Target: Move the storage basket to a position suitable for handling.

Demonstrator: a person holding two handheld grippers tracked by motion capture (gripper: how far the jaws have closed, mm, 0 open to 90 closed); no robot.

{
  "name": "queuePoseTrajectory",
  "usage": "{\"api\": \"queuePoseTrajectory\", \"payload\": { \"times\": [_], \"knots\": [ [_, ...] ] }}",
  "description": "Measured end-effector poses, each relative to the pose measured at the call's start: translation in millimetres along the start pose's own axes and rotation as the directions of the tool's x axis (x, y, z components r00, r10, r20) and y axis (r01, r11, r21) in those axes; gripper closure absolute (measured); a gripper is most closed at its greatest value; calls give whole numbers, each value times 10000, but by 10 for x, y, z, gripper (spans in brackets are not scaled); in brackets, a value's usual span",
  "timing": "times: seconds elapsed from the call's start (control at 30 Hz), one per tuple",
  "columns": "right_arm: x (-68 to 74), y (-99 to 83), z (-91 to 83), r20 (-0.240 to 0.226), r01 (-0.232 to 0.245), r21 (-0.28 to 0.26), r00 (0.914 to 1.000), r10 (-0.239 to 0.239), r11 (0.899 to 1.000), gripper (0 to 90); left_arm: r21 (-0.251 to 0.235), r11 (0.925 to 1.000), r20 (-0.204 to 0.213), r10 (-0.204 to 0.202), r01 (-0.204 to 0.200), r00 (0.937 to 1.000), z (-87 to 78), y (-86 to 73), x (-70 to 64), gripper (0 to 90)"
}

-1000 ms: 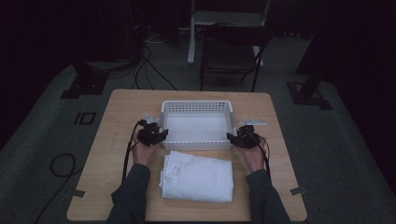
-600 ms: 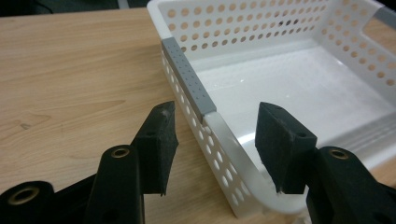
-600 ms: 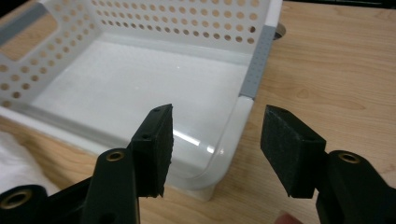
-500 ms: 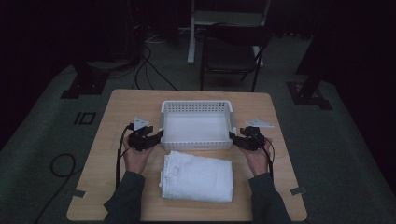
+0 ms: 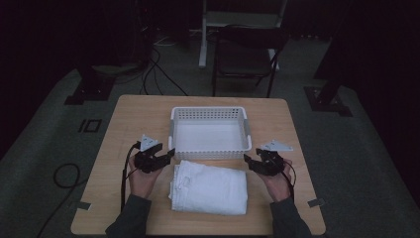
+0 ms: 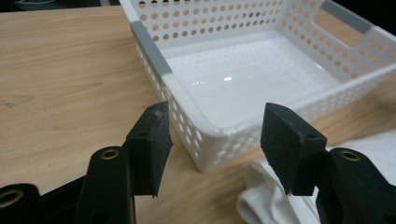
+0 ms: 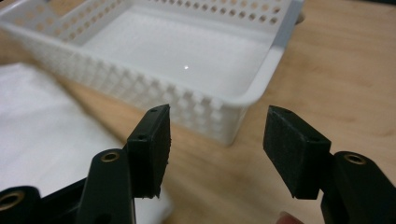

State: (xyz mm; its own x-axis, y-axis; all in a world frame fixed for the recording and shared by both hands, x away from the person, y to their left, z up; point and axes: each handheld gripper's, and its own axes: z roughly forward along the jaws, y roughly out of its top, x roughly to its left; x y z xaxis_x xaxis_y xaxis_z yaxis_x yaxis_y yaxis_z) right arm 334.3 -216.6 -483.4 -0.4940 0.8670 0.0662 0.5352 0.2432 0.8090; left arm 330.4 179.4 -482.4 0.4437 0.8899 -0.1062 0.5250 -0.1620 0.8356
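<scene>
Dark floor and trailing cables ring the wooden table [image 5: 133, 119], with a chair [image 5: 245, 57] beyond its far edge; on the wood sits a white perforated basket [image 5: 209, 114], bare inside, and just in front of it, on my side, a folded white towel [image 5: 210, 188]; my left gripper [image 5: 166, 157] hangs beside the towel's left end, near the basket's near left corner, jaws spread wide and holding nothing; my right gripper [image 5: 249, 162] hangs at the towel's right end, near the basket's near right corner, jaws likewise wide and bare; in each gripper view a basket corner stands between my jaws, farther off, and the towel lies low to the inner side; bare wood runs outward from both hands to the table's side edges.
</scene>
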Motion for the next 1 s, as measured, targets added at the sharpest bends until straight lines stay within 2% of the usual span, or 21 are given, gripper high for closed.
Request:
{"api": "queuePoseTrajectory", "payload": {
  "times": [0.07,0.13,0.2,0.23,0.37,0.43,0.53,0.7,0.73,0.77,0.8,0.9,1.0],
  "knots": [
    [19,-59,-15,-163,-56,83,9999,57,9999,417,14,10000,49,71,-71,10000,-13,-26,-30,422],
    [63,-119,-21,-329,75,204,9994,-68,9998,424,201,9988,280,449,-455,9986,-20,-128,-127,421],
    [82,-135,-19,-379,161,242,9992,-152,9996,424,309,9981,366,521,-533,9980,-15,-164,-157,422],
    [138,-172,-15,-503,339,343,9982,-321,9988,424,460,9972,438,577,-597,9974,-13,-223,-205,421],
    [225,-216,-25,-739,586,400,9957,-555,9975,424,508,9968,587,592,-622,9965,-45,-272,-255,419],
    [301,-272,-58,-867,882,372,9926,-847,9954,421,543,9957,716,707,-747,9949,-93,-310,-295,416],
    [336,-331,-83,-947,1010,428,9908,-966,9940,420,541,9960,847,664,-711,9942,-116,-339,-316,414],
    [371,-471,-137,-1257,899,675,9888,-809,9937,419,726,9945,980,688,-761,9928,-193,-451,-367,410],
    [404,-530,-153,-1449,950,775,9860,-831,9925,416,828,9933,1067,716,-806,9917,-212,-506,-378,410],
    [404,-530,-153,-1449,950,775,9860,-831,9925,416,828,9933,1067,716,-806,9917,-212,-506,-378,411],
    [460,-602,-151,-1677,1086,985,9816,-911,9892,416,983,9915,1158,731,-847,9906,-209,-580,-392,410],
    [517,-667,-91,-1642,1429,1273,9789,-1213,9815,418,1124,9909,1321,592,-743,9895,-180,-676,-390,418],
    [505,-662,-59,-1664,1385,1307,9792,-1160,9817,421,1147,9918,1411,403,-568,9892,-171,-693,-375,426]
  ]
}}
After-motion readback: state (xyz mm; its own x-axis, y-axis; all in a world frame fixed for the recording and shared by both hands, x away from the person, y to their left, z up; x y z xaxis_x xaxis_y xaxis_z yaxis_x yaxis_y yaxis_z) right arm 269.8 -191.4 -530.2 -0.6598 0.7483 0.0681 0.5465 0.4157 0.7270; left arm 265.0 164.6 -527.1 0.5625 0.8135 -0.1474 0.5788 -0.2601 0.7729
